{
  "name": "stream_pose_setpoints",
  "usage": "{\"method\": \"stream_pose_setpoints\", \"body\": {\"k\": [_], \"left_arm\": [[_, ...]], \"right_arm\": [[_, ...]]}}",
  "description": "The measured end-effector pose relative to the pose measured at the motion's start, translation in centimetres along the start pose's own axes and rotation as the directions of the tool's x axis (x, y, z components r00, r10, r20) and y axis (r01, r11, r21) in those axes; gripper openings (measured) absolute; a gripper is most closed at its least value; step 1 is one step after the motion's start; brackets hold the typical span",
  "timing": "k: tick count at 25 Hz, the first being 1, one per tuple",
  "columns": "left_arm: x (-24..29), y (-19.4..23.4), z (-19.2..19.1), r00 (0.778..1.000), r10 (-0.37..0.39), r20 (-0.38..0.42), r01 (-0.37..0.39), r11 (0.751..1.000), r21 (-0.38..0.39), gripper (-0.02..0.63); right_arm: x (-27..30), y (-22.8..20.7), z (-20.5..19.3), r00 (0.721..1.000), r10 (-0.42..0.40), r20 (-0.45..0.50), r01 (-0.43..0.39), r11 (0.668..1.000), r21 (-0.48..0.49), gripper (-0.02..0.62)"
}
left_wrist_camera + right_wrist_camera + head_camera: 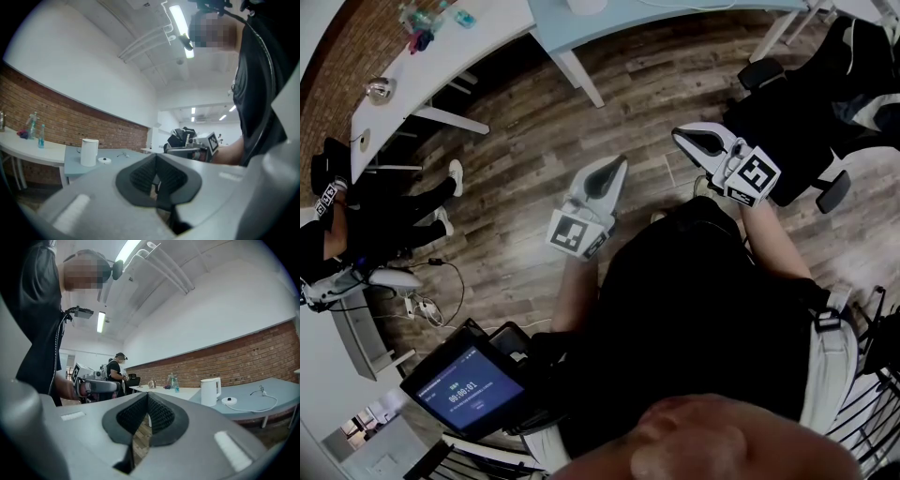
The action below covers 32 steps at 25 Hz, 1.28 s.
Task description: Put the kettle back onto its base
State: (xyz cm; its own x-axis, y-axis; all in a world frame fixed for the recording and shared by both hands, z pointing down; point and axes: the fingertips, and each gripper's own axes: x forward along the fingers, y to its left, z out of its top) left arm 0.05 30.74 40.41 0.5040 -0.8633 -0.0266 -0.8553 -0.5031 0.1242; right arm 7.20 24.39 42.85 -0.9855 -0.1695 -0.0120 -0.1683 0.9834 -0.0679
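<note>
The white kettle (89,152) stands upright on a light blue table (75,165), far ahead of me. Its round white base (104,160) lies just to its right, apart from it. The right gripper view shows the same kettle (210,392) and base (229,401), with a cable running off the base. My left gripper (156,159) and right gripper (148,397) are both shut, with nothing between the pads. In the head view, the left gripper (609,169) and right gripper (682,135) are held level in front of me, over the wooden floor, well short of the table.
A white table (441,56) with bottles (174,382) stands left of the blue one. Another person (116,369) with grippers works beyond it. Black office chairs (806,112) stand at the right. A lit tablet (464,389) sits near my left side, with cables (427,305) on the floor.
</note>
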Motion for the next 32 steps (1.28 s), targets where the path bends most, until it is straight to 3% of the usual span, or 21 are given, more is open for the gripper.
{"method": "stream_pose_setpoints", "body": {"k": [25,32], "left_arm": [[1.1,-2.1,0.2,0.995,-0.090,0.035,0.091,0.996,-0.027,0.003],[1.8,-1.9,0.1,0.997,-0.073,0.019,0.074,0.997,-0.037,0.003]], "right_arm": [[-3.3,-0.4,1.6,0.997,-0.082,-0.011,0.082,0.996,-0.037,0.003],[-3.8,-0.4,2.2,0.996,-0.083,-0.020,0.081,0.995,-0.053,0.003]]}}
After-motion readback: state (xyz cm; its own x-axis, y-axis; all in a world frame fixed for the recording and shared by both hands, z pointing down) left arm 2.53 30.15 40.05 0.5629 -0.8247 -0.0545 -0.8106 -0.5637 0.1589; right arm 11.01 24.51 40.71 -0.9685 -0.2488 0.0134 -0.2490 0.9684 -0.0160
